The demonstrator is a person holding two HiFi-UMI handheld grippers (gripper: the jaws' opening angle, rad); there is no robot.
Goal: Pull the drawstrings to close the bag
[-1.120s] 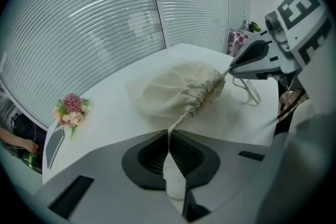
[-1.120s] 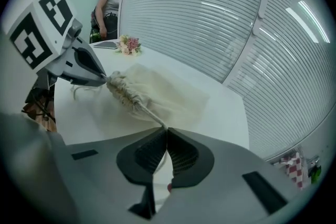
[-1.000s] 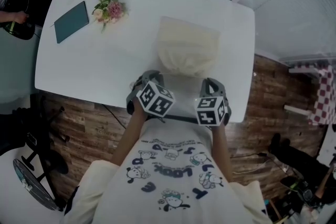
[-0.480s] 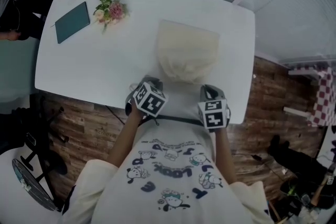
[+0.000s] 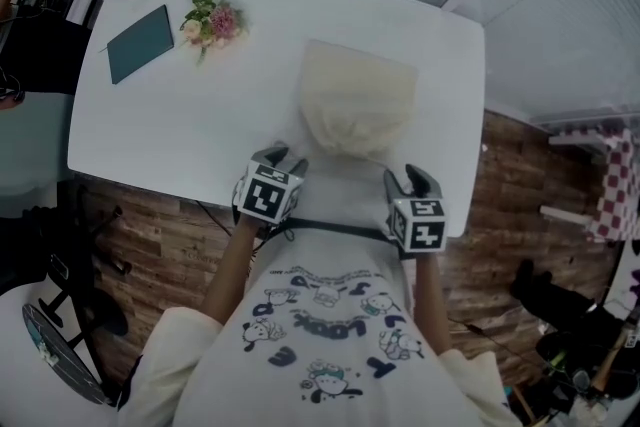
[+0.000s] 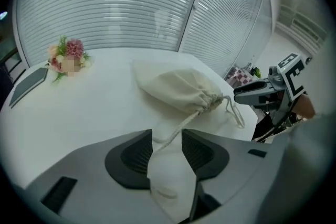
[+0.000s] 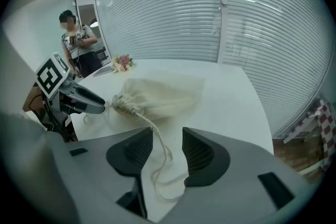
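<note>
The bag lies cinched near the surface's front edge. The left gripper and right gripper have just been opening their fingers, with a slack cord between each pair. A cord snagging on a fingertip could drag the bag off.

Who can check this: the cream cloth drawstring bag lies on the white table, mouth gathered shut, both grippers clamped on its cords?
Not clamped. The left gripper and right gripper have just been opening; each twisted cream cord lies slack between parted jaws, as both gripper views show. The cream cloth drawstring bag does lie on the white table, mouth gathered shut.
</note>
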